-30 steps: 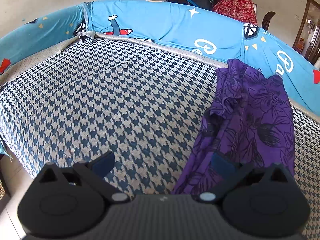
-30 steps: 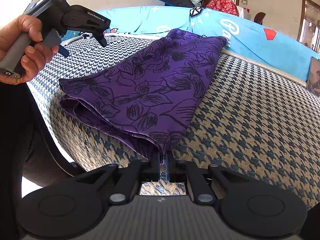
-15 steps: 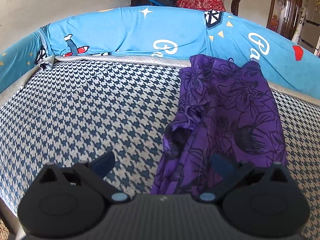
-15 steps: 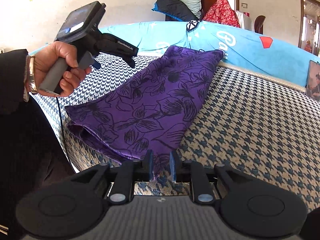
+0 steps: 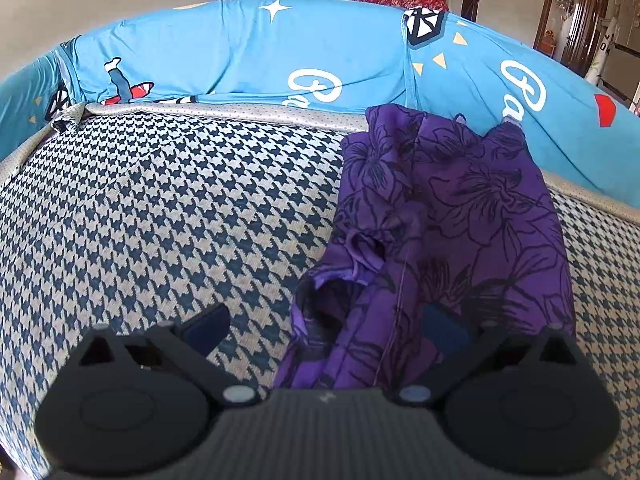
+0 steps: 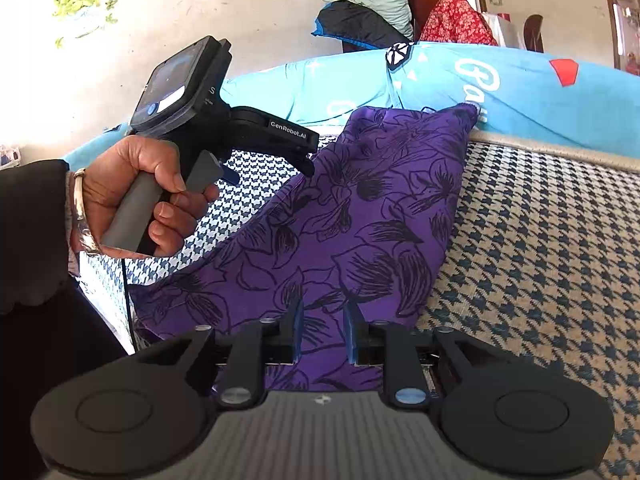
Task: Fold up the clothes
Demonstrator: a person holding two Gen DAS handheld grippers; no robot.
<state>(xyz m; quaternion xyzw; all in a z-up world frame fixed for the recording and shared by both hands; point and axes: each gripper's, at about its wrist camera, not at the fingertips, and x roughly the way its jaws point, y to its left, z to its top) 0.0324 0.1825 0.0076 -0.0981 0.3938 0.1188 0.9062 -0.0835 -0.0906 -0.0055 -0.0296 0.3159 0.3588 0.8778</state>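
Note:
A purple garment with black flower outlines [image 5: 452, 216] lies folded lengthwise on the houndstooth mattress [image 5: 168, 208], reaching the blue bolster. My left gripper [image 5: 326, 326] is open, hovering over the garment's near left edge, where the fabric is bunched. In the right wrist view the garment [image 6: 360, 216] runs from the near edge to the bolster. My right gripper [image 6: 322, 330] is partly open, its jaws apart with the near hem between them, not clamped. The left gripper [image 6: 276, 140] shows there, held in a hand above the garment's left side.
A blue printed bolster [image 5: 280, 60] runs along the mattress's far side. Piled bedding and a red floral cloth [image 6: 452, 20] sit behind it. The mattress's near edge drops off at the left [image 6: 104, 280]. A doorway [image 5: 572, 8] is at the far right.
My right gripper has opened and let go of the garment's near hem. My left gripper has moved right, over the garment's left edge, staying open.

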